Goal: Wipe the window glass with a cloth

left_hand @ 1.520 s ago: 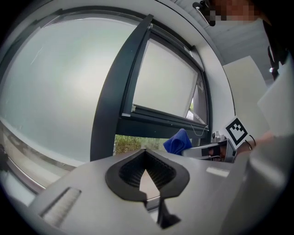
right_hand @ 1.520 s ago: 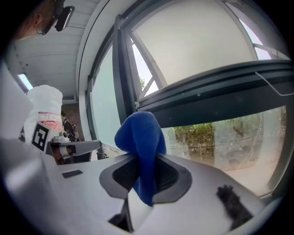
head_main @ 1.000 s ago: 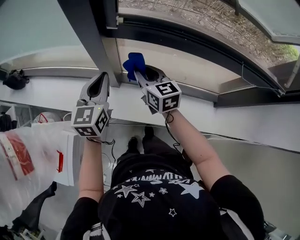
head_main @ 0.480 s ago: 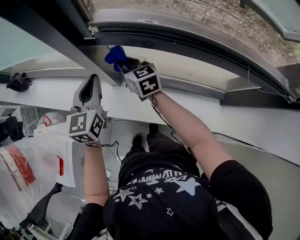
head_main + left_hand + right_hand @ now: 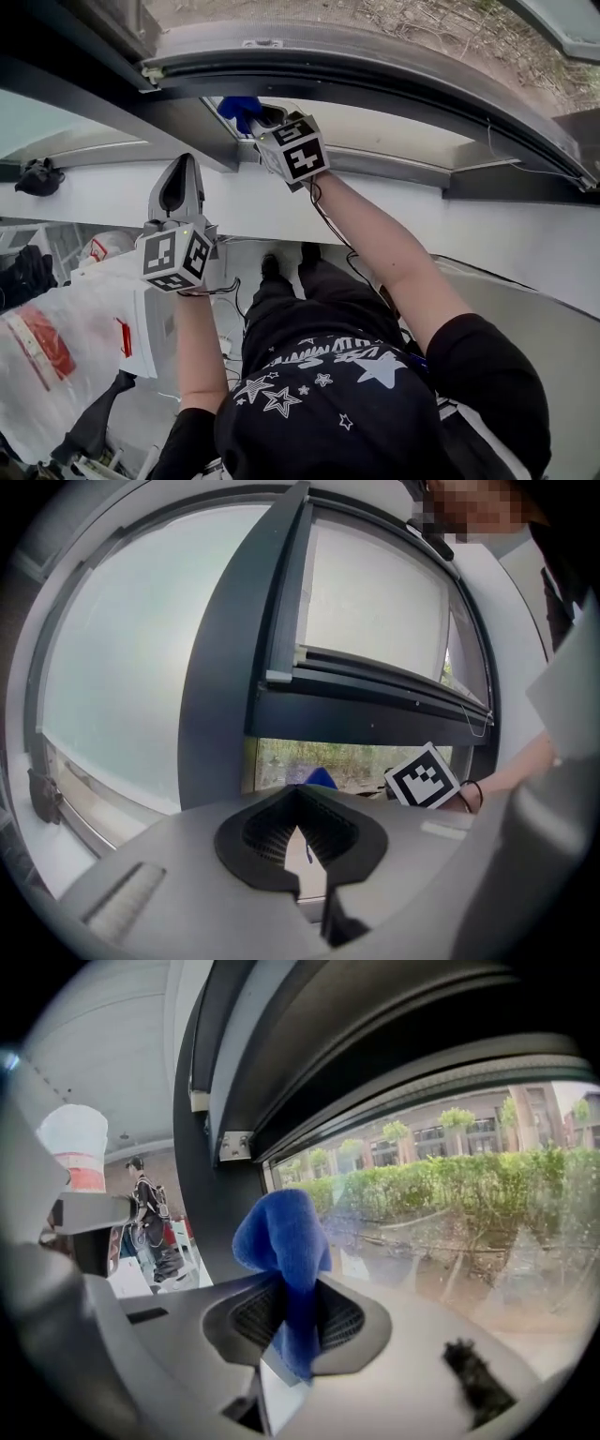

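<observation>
The right tool [image 5: 255,116] is gripping a blue cloth [image 5: 280,1237] between its jaws, with the cloth bunching up above the jaw tips. In the head view it is holding the cloth [image 5: 238,108] up at the window glass [image 5: 450,1213], just beside the dark frame post [image 5: 178,122]; whether the cloth is touching the glass cannot be told. The left tool [image 5: 298,819] is hanging lower, over the white sill [image 5: 469,234], its jaws closed together and holding nothing, well apart from the cloth
</observation>
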`<action>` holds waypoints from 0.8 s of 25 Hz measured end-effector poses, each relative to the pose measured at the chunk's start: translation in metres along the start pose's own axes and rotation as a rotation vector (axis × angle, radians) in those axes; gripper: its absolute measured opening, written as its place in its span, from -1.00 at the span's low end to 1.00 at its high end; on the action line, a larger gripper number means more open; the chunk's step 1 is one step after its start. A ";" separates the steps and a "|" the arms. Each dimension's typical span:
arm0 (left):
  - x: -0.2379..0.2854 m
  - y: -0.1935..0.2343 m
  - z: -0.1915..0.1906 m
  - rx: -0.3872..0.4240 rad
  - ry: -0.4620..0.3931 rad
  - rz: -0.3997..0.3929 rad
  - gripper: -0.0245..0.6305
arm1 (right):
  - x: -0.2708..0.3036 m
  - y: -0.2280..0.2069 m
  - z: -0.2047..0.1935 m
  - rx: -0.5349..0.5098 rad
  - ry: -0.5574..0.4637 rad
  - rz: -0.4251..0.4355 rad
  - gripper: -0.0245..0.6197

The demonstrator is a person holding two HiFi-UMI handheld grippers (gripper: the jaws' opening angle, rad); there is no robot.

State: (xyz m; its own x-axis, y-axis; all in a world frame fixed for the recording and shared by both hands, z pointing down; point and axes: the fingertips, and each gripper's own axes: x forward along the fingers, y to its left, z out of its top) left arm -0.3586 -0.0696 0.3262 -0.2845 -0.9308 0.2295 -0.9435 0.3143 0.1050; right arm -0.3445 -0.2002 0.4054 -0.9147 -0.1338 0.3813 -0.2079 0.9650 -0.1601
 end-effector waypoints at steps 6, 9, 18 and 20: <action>0.011 -0.018 -0.005 -0.003 0.022 -0.135 -0.90 | -0.039 -0.034 -0.017 0.066 0.009 -0.155 -0.70; 0.011 -0.025 -0.005 0.013 0.031 -0.196 -0.90 | -0.056 -0.044 -0.017 0.085 -0.010 -0.222 -0.70; 0.038 -0.065 -0.010 0.049 0.056 -0.397 -0.90 | -0.120 -0.094 -0.032 0.168 -0.049 -0.445 -0.70; 0.044 -0.076 -0.010 0.056 0.062 -0.425 -0.90 | -0.136 -0.107 -0.037 0.187 -0.058 -0.482 -0.70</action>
State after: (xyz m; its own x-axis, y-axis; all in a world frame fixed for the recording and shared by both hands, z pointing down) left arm -0.2976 -0.1325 0.3385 0.1402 -0.9618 0.2350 -0.9829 -0.1066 0.1500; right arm -0.1855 -0.2765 0.4041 -0.7164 -0.5703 0.4019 -0.6636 0.7348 -0.1404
